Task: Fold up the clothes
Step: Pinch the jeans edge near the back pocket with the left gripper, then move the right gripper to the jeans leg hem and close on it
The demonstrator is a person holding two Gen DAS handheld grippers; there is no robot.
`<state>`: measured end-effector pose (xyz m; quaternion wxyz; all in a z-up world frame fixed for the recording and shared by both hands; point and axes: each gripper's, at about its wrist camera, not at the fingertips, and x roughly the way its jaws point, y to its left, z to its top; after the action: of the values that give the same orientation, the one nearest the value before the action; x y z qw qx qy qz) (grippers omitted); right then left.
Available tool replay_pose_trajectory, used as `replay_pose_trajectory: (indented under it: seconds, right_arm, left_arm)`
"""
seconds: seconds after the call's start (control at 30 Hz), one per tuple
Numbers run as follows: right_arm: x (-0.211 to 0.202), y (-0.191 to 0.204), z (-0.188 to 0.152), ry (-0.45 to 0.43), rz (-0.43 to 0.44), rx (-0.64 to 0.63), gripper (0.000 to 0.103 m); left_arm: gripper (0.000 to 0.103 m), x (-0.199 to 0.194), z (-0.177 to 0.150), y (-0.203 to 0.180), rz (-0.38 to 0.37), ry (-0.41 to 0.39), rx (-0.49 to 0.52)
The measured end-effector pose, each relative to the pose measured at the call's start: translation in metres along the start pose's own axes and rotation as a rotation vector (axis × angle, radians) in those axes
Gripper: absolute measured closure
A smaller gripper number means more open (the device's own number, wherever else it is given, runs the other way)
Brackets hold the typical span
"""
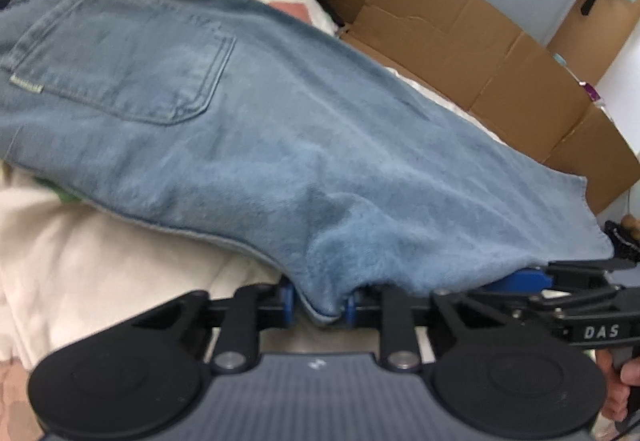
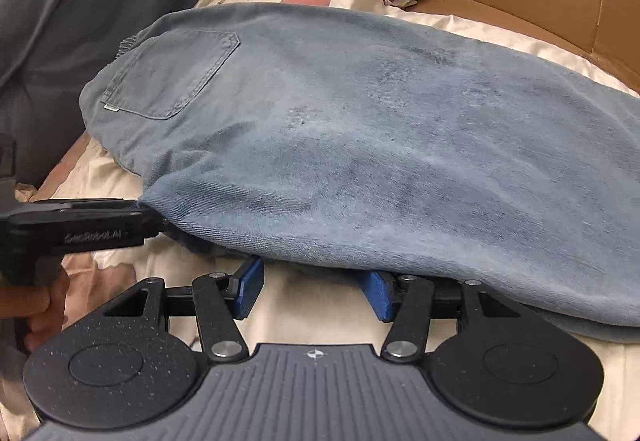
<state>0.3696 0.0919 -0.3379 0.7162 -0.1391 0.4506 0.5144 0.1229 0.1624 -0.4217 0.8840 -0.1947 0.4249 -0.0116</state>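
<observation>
- The left tongs [image 1: 319, 303] stood narrow, pinching a fold of the blue jeans [image 1: 248, 145].
- The right tongs [image 2: 316, 291] stood wide at the jeans' edge, gripping nothing, above the cream bedsheet [image 2: 320, 305].

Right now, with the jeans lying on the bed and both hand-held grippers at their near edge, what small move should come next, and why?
Probably close the right hand-held gripper on the jeans edge. Its blue pads stand apart, the denim only draped over one of them, while the left hand-held gripper already pinches a fold of the hem. With both gripping, the edge could be lifted evenly over the cream bedding.
</observation>
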Motion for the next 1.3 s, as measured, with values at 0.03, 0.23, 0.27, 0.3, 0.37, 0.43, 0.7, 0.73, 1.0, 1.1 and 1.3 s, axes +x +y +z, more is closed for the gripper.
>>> replay_pose_trajectory:
  seconds: [0.03,0.23,0.27,0.3,0.37,0.43,0.7,0.73,1.0,1.1,1.3]
  right_arm:
    - [-0.004,-0.003,-0.002,0.002,-0.003,0.003,0.044]
    - [-0.031,-0.029,-0.012,0.004,-0.014,0.047,0.043]
    - [-0.035,-0.035,-0.013,0.0,-0.016,0.056,0.044]
    - [-0.04,-0.04,-0.015,-0.004,-0.018,0.065,0.043]
    - [-0.049,-0.051,-0.018,-0.013,-0.024,0.087,0.043]
    - [-0.056,-0.063,-0.022,-0.025,-0.038,0.121,0.043]
    - [-0.09,-0.126,-0.045,-0.126,-0.133,0.329,0.043]
    - [-0.094,-0.134,-0.049,-0.141,-0.142,0.36,0.043]
    - [-0.121,-0.197,-0.086,-0.227,-0.207,0.573,0.043]
    - [-0.129,-0.218,-0.098,-0.272,-0.213,0.662,0.043]
    - [-0.147,-0.262,-0.116,-0.366,-0.244,0.807,0.043]
  left_arm:
    - [0.086,-0.001,0.001,0.001,-0.004,0.013,-0.002]
    - [0.089,-0.01,0.013,0.001,-0.006,0.093,0.039]
    - [0.09,-0.011,0.014,0.001,-0.004,0.11,0.043]
    - [0.09,-0.012,0.015,0.001,-0.002,0.125,0.049]
    - [0.09,-0.014,0.018,0.0,0.003,0.149,0.069]
    - [0.09,-0.015,0.02,-0.001,0.008,0.164,0.085]
    - [0.091,-0.017,0.024,-0.006,0.045,0.203,0.114]
    - [0.091,-0.015,0.023,-0.005,0.047,0.205,0.107]
    - [0.082,-0.005,0.014,-0.005,0.071,0.206,0.067]
    - [0.073,-0.001,0.011,-0.005,0.081,0.193,0.055]
    - [0.068,0.004,0.008,-0.006,0.091,0.143,0.046]
